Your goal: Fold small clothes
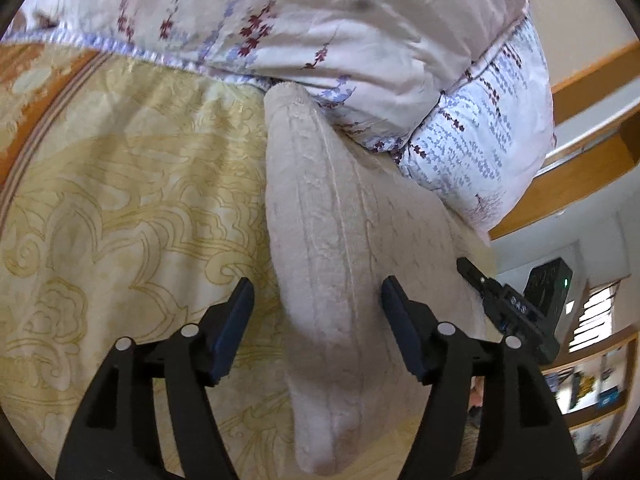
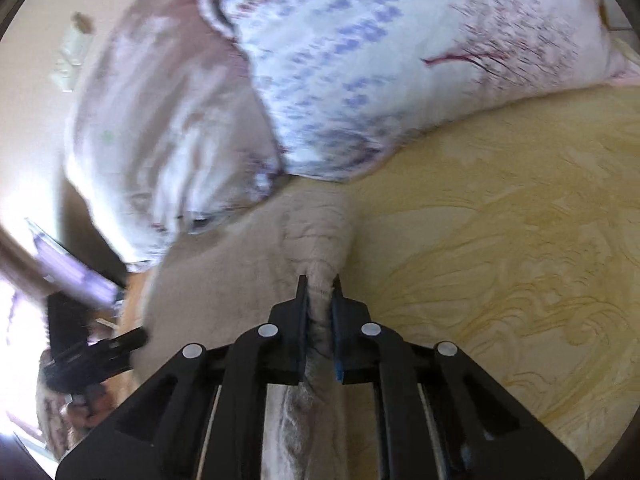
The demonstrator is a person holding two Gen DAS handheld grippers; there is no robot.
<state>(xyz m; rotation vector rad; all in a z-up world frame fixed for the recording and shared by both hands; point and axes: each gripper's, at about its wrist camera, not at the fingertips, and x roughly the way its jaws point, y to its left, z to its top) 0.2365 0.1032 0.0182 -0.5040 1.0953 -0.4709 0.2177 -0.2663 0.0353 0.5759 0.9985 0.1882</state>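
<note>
1. On my left wrist view, the yellow patterned bedspread (image 1: 120,200) filled the left side, with an orange border at its far-left edge.
2. My left gripper (image 1: 318,322) stood spread, its blue-padded fingers (image 1: 234,332) apart and pressing on nothing.
3. The beige knitted garment (image 1: 320,240) lay on the bedspread as a long folded strip running away from me, straight up through the gap between those fingers. The left finger sat just beside the strip's left edge; the right finger sat over the cloth near its right side. I could not tell whether either pad brushed the fabric.
4. The strip's far end reached the floral quilt (image 1: 320,32), heaped across the top of the bed.
5. Further right in that view, the tip of my right gripper (image 1: 476,276) showed at the garment's right edge, with wooden shelving blurred behind it.
6. On my right wrist view, which was smeared by motion, the left gripper (image 2: 132,340) appeared low on the left beside the cloth.
7. In the middle, my right gripper (image 2: 320,292) was pinched on a bunched ridge of the beige knitted garment (image 2: 316,232), the cloth squeezed thin between its pads.
8. To the right lay bare bedspread (image 2: 500,240), with the quilt (image 2: 400,60) above.
</note>
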